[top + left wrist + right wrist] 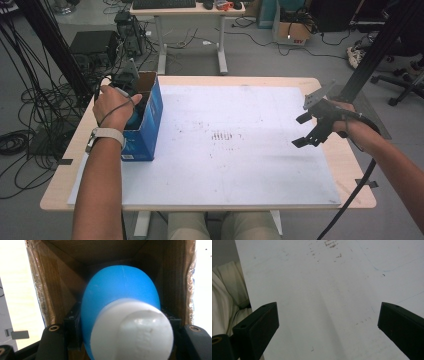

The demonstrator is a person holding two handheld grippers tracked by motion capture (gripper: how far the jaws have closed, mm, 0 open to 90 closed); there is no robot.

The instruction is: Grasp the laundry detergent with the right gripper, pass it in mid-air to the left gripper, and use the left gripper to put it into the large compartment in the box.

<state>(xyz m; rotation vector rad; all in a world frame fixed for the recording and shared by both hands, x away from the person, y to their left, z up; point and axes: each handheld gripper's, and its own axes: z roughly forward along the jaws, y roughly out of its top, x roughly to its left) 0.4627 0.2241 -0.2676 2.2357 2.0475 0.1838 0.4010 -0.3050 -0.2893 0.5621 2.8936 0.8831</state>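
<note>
A blue cardboard box (151, 125) stands open-topped at the table's left edge. My left gripper (134, 102) reaches down into it. In the left gripper view, brown box walls (57, 277) surround a rounded blue bottle (120, 287) with a white ribbed cap (132, 332). My left gripper (122, 316) is shut on the bottle's body, one jaw on each side. A bit of blue bottle (135, 119) peeks past the hand in the high view. My right gripper (299, 131) hovers open over the right side of the white board (240, 150), and the right gripper (328, 315) holds nothing.
The white board (332, 277) covers most of the wooden table (60, 185) and carries dark scuff marks (222, 135) near its middle. Behind the table are a desk (187, 7), cables, computer cases and a cardboard box (292, 32) on the floor.
</note>
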